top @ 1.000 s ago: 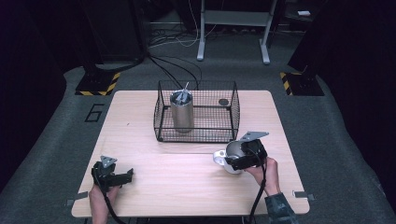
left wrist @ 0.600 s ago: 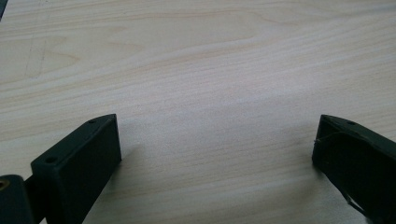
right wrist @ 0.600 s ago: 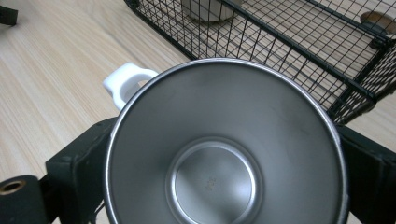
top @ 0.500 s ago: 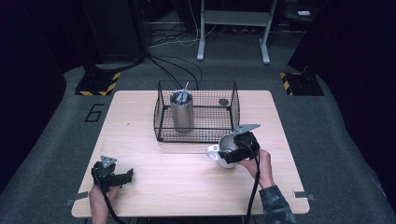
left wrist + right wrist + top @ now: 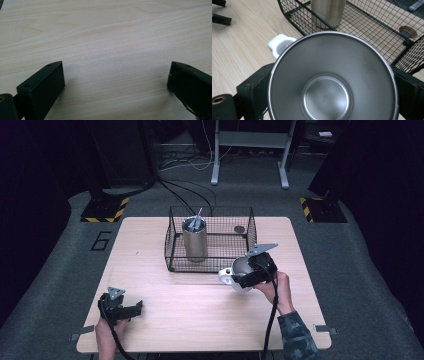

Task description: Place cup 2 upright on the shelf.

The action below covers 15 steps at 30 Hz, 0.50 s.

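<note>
A: What's in my right gripper [image 5: 246,274]?

B: A mug [image 5: 332,77], steel inside with a white handle [image 5: 280,44]. Your jaws are clamped on its outer wall, one at each side.

A: Looks of it?

B: Brushed metal bowl, thin bright rim, a flat round floor with a small stamp I can't read. In the high view the outside of the mug [image 5: 235,275] seems white, though it's small there, so I won't swear to it.

A: Where does it sit against the wire basket [image 5: 210,240]?

B: Just outside the basket's near wall, toward its right corner, handle pointing away from your hand. Whether it rests on the table [image 5: 200,305] or hangs above, I can't tell.

A: Inside the basket?

B: A tall steel tumbler [image 5: 194,239] stands upright in the left half, something thin sticking out of its top.

A: My left gripper [image 5: 131,309]?

B: Well apart from the basket, at the table's near left corner, jaws spread wide with bare wood between them.
</note>
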Each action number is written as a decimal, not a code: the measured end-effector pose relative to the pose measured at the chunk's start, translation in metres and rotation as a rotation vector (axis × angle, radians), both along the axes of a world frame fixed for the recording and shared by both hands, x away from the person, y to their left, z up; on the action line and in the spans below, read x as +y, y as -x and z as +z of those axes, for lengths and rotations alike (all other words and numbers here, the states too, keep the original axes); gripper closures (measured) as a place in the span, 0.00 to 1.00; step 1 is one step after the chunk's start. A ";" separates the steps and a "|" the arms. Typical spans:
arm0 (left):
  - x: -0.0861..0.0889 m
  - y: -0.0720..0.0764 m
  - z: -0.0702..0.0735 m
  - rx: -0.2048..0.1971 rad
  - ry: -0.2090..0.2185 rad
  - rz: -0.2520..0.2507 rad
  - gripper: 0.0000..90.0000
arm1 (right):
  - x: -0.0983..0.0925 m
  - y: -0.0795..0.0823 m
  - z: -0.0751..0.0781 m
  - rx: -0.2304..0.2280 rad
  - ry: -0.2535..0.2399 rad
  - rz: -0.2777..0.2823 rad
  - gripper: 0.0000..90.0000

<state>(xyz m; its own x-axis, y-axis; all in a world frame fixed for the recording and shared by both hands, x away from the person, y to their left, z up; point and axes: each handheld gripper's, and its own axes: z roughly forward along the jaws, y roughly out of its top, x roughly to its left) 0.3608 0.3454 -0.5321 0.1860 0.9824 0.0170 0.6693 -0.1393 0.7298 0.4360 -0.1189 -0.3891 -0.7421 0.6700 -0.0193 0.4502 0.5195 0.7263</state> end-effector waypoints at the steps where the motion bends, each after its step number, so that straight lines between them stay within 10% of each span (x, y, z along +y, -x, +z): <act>1: 0.000 0.000 0.000 -0.001 0.001 0.001 0.01 | 0.000 0.000 0.002 0.007 -0.006 0.001 0.06; 15: 0.000 0.000 0.000 -0.001 0.000 0.000 0.01 | 0.001 -0.005 0.026 -0.016 -0.012 0.012 0.06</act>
